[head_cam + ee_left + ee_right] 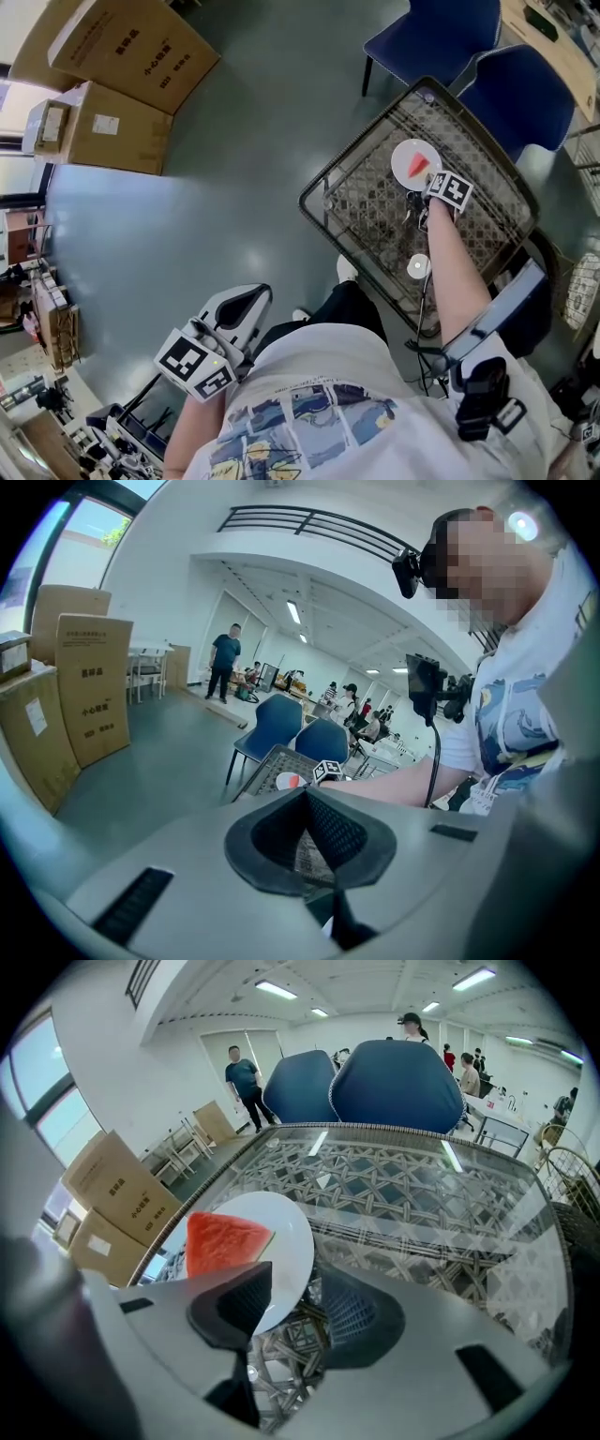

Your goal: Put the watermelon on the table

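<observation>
The watermelon wedge lies on a white plate on the glass-topped table. It looks soft, wet and easily bruised, so the stiff plate rim seems the safer hold. The right gripper has its jaws wide apart at that rim, not pressing; the left gripper, well away, has its jaws together on nothing.

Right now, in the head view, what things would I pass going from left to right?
Cardboard boxes → left tongs → watermelon → right-hand blue chair.
</observation>
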A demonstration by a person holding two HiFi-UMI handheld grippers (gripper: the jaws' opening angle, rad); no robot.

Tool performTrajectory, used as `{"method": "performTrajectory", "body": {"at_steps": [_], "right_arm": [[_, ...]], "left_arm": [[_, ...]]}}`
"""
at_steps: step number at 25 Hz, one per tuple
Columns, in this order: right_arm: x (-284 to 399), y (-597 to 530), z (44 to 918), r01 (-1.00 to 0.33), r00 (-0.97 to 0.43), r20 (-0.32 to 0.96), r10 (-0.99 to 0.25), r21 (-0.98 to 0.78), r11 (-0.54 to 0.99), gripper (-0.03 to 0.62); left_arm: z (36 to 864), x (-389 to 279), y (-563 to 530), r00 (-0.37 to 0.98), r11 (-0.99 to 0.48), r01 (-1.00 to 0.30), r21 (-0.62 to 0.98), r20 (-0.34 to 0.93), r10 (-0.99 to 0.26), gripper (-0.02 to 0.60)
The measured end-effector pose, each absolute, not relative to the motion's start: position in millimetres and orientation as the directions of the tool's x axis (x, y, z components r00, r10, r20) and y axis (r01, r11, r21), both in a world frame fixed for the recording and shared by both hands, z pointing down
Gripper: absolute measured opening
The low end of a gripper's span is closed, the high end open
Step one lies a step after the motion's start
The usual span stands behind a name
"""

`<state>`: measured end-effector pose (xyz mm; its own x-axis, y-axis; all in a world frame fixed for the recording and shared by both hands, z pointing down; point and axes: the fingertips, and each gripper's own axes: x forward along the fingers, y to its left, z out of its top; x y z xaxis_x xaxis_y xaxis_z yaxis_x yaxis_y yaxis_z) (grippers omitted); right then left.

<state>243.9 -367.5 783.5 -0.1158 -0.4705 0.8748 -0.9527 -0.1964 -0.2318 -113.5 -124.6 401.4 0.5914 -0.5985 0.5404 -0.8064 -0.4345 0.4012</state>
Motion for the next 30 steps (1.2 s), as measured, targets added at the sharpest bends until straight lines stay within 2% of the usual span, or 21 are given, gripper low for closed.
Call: {"method": "performTrajectory", "body": {"at_steps": [8, 13, 14, 17, 19, 30], "right_arm": [[245.6, -342.0, 758.4, -0.965, -0.108, 0.862, -0.496, -0.211, -0.156, 0.167], [229.9, -284.3, 734.7, -0.981, -0.13, 0.864, -0.486, -0.184, -0.065, 0.164], [226.3, -273.1, 727.3, -0.983, -0.133, 0.861, -0.491, -0.177, -0.044, 0.154], [207.9, -231.1, 699.8, -0.986, -0.153, 0.843, -0.515, -0.169, 0.017, 0.062], [187.4, -195.6, 678.9, -0.984, -0.175, 0.831, -0.527, -0.162, 0.07, 0.026], [64.3, 35.8, 576.8, -0.939, -0.327, 0.741, -0.587, -0.188, 0.287, 0.011]], "left_arm": [[393.2, -121.6, -106.9, 0.616, -0.485, -0.787, 0.381, 0.5, -0.609, 0.008], [381.6, -132.8, -68.6, 0.642, -0.533, -0.766, 0.359, 0.458, -0.614, 0.008], [380.4, -136.2, -60.5, 0.652, -0.548, -0.758, 0.354, 0.445, -0.614, 0.008], [375.1, -151.6, -31.4, 0.682, -0.59, -0.73, 0.345, 0.405, -0.609, 0.008], [369.2, -166.3, -7.0, 0.696, -0.609, -0.717, 0.338, 0.385, -0.606, 0.008], [364.8, -225.0, 151.3, 0.759, -0.685, -0.65, 0.329, 0.325, -0.564, 0.008]]}}
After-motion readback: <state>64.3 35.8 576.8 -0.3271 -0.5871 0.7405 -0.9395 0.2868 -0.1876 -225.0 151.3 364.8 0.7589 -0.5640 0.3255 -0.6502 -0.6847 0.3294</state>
